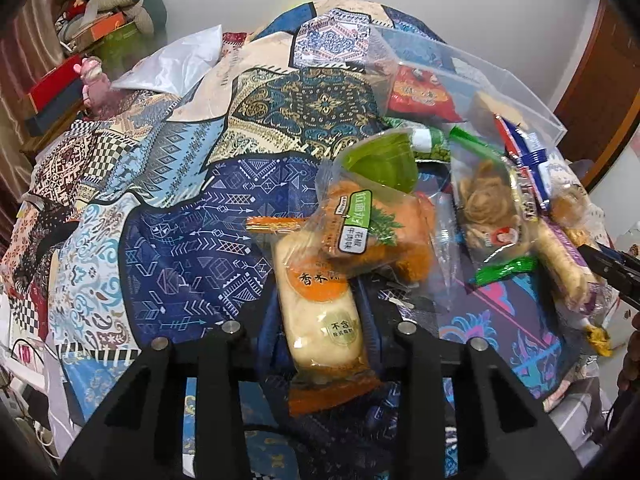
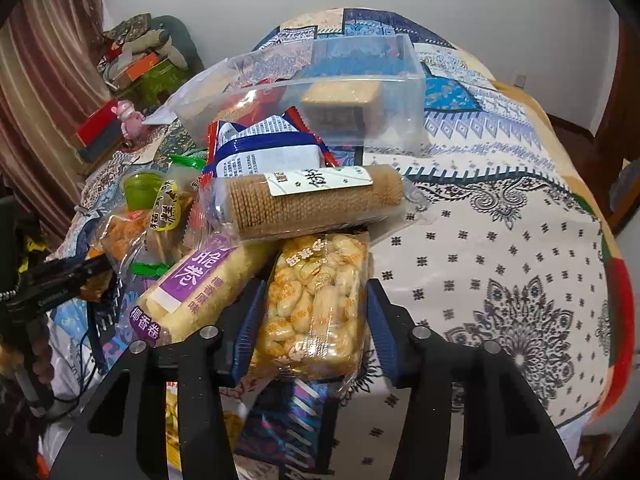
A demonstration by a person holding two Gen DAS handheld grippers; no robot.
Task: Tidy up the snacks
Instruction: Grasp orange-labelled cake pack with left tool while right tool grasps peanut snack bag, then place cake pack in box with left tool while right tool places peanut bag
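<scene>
Nearest to the left wrist camera, at 6 o'clock, lies a pale cream cake in clear wrap with orange ends (image 1: 320,320); the left gripper (image 1: 320,312) has its blue pads on both sides of this packet, closed in to its width, and it appears to hold it; an orange snack pack with a green label (image 1: 372,228) rests on the far end of the cake, at about 12 o'clock from it; a green jelly cup (image 1: 384,164) stands just behind that pack; at 2 o'clock a clear bag of brown twisted snacks (image 1: 488,204) lies on the patterned bedspread (image 1: 180,208), and behind it stands a clear plastic bin (image 1: 500,84) with a red packet (image 1: 424,96) inside.

In the right wrist view, the right gripper (image 2: 308,320) stands with its two blue pads close on the sides of a yellow puffed-rice bar (image 2: 316,300), a small gap showing at the right pad, so it is not sure whether it presses; at 10 o'clock from the bar lies a purple-labelled roll pack (image 2: 200,284), touching it; across the top, at 12 o'clock, rests a round stack of brown biscuits (image 2: 316,200); behind this is a white-and-blue packet (image 2: 264,152); the same bin (image 2: 400,92) holds a square cracker block (image 2: 340,96).
</scene>
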